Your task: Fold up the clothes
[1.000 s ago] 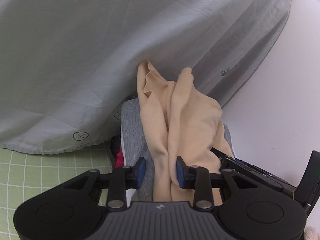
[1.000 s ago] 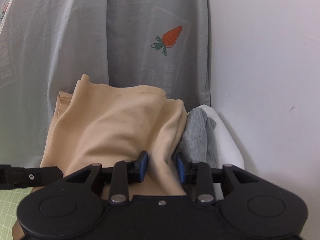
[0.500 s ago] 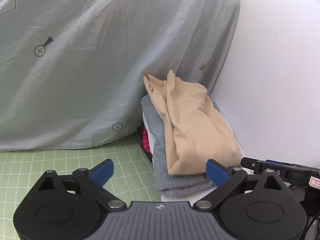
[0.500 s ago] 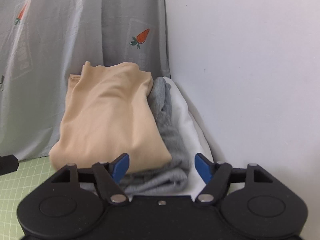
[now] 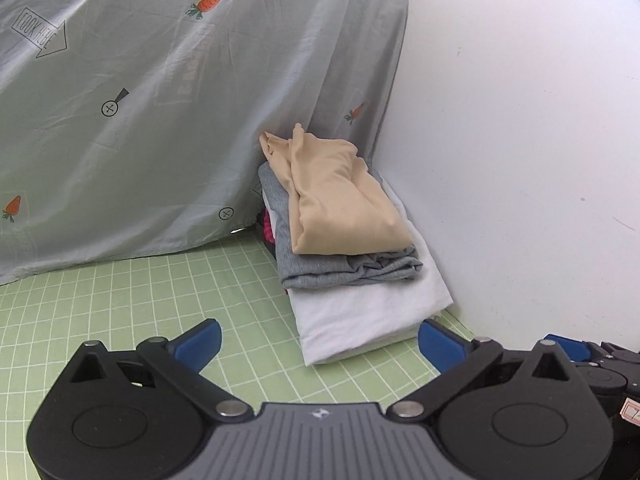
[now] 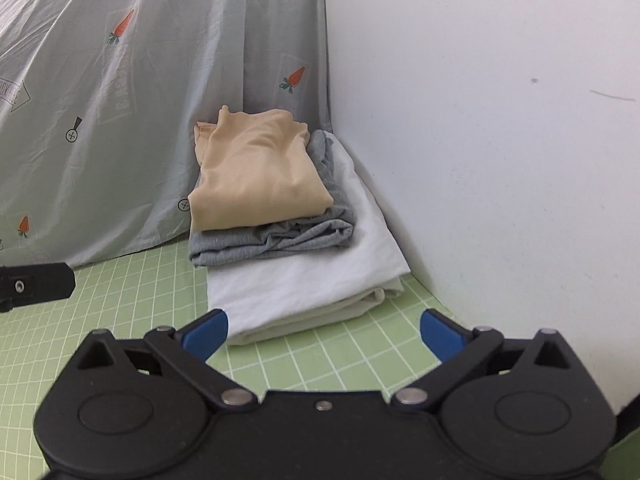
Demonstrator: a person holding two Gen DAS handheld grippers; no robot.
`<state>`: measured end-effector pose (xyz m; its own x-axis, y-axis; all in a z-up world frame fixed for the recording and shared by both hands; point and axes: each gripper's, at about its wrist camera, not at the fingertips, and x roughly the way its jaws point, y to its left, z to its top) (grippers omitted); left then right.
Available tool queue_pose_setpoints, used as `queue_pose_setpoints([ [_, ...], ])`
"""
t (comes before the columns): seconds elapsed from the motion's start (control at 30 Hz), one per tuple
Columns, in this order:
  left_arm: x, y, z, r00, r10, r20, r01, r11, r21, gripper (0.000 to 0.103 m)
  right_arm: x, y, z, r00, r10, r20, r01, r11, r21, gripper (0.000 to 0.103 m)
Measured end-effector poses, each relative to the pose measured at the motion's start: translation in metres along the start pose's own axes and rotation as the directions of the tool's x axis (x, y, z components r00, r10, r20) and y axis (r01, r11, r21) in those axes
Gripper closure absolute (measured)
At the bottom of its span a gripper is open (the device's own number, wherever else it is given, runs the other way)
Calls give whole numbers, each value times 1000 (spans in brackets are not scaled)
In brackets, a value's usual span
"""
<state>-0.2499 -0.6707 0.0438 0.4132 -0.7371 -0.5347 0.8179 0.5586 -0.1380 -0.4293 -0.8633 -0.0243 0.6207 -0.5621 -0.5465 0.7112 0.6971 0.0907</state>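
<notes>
Beside white wall [image 6: 480, 140], green gridded mat [image 6: 140, 300], carrot-print sheet [image 5: 160, 120].

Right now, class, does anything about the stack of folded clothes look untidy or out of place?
Slightly. The tan top has a corner poking up at the back, and the grey garment beneath is bunched at its front edge. The white piece lies flat.

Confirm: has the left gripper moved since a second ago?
Yes. The left gripper has backed away from the tan garment, jaws opening and empty; the clothes stack against the white wall now sits farther ahead.
</notes>
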Motion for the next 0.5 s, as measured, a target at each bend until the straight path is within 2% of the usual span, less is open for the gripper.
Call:
queue_pose_setpoints([
  [0.27, -25, -10, -26, 999, -8, -38, 10, 997, 70, 0, -32, 1, -26, 1000, -8, -20, 8, 1000, -6, 0],
  [0.5, -40, -13, -34, 1000, -8, -8, 8, 996, 90, 0, -44, 5, -31, 1000, 0, -15, 0, 1000, -27, 0],
])
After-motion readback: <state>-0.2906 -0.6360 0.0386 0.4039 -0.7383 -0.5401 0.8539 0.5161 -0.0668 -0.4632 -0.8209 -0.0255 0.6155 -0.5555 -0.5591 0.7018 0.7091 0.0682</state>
